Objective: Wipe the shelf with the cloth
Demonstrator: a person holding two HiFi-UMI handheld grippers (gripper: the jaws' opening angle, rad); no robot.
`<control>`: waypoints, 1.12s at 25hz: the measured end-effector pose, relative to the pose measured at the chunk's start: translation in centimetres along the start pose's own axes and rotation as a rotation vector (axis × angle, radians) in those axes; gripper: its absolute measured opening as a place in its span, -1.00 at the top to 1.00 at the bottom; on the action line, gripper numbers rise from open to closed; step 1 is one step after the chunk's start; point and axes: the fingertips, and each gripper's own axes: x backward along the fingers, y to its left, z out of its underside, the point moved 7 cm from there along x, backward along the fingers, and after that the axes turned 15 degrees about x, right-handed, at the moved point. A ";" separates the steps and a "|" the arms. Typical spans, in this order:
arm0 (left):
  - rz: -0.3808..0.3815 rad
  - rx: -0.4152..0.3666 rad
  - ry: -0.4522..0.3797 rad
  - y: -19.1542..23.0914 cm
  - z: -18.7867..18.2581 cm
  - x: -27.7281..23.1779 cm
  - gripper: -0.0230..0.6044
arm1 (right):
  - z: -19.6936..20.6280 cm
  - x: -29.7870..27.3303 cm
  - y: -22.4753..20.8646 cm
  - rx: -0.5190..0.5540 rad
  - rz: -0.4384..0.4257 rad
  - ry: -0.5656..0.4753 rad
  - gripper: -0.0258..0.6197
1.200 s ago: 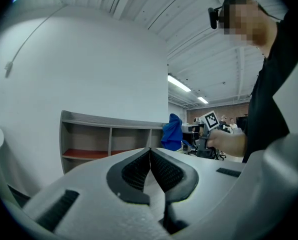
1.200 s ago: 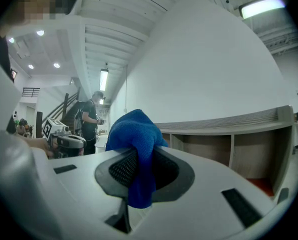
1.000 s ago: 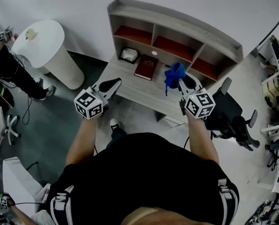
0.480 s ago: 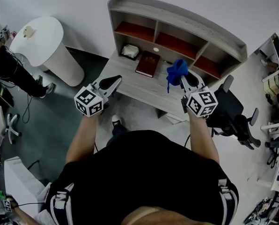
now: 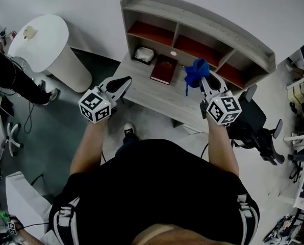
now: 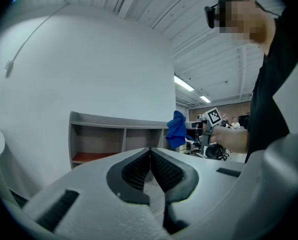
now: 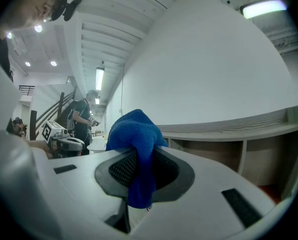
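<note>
The wiping itself had not begun; this looked like the approach. The blue cloth point(image 5: 195, 71) was held in the air in front of the wooden shelf point(image 5: 203, 23), over the back of the worktop point(image 5: 144, 95), and touched neither of them.

The right claw point(image 7: 141, 164) was pinched on the cloth. A bunched wad stood above the jaws and a tail hung down between them. The left claw point(image 6: 150, 153) had its jaws pressed together on nothing, and it hovered by the worktop's front left edge.

The next move would probably be to carry the cloth forward, press it flat on a shelf board and sweep along it. A dark red book point(image 5: 163, 69) and a crumpled white object point(image 5: 143, 54) lay at the shelf's foot. They would need steering round, or the idle left claw could open to shift them.
</note>
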 end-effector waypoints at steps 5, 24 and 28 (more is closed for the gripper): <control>0.006 0.001 -0.005 3.6 -1.4 -0.8 0.87 | 0.0 -3.5 -0.1 -0.002 -0.001 0.012 0.73; 0.068 0.022 -0.016 18.0 -7.0 -1.2 0.87 | -3.4 -18.9 1.6 0.045 0.011 0.036 0.73; 0.093 0.021 -0.015 20.7 -8.4 -1.5 0.87 | -4.6 -21.5 1.9 0.069 0.031 0.037 0.73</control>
